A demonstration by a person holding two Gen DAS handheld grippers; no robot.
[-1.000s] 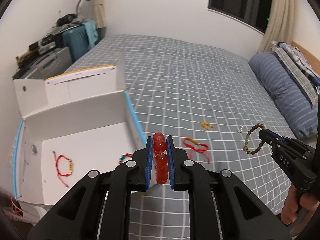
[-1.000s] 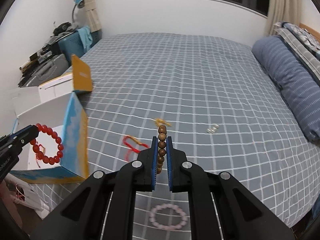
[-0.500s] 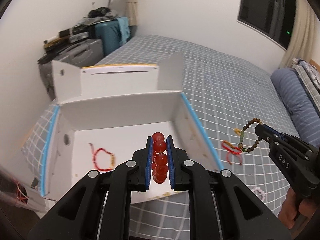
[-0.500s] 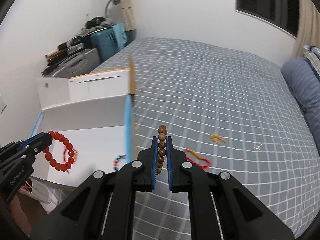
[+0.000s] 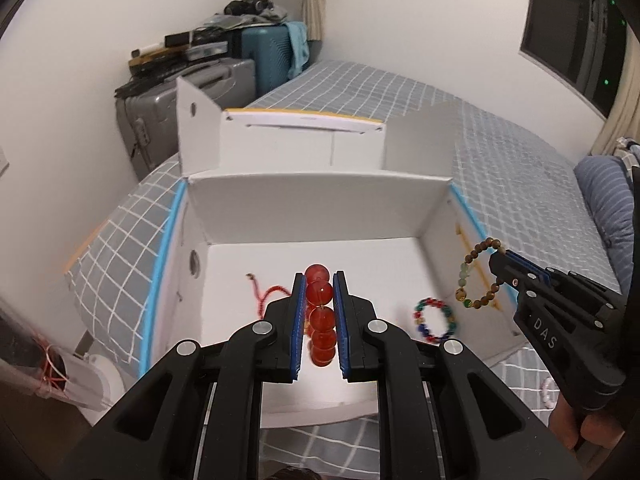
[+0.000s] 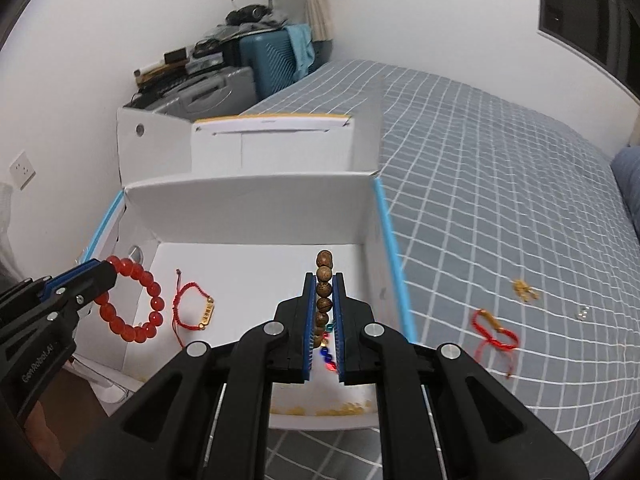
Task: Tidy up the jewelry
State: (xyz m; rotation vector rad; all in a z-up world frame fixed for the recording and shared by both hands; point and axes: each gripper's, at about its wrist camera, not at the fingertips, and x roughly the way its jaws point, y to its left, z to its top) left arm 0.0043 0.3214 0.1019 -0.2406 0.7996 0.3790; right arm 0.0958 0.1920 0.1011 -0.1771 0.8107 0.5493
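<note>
Inside the white box with sky-blue edges lie a multicoloured bead bracelet and a red cord bracelet. Just outside it, the bed wears a grey cover with a white grid; behind stands a teal suitcase.

Left tongs clamp red bead bracelet above white box.

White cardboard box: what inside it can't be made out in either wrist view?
- Multicoloured bead bracelet: right wrist view, mostly behind the right claw; whole only in the left view.
- Red cord bracelet: left wrist view, half behind the left claw.
- Its gold plate: engraving too small.
</note>
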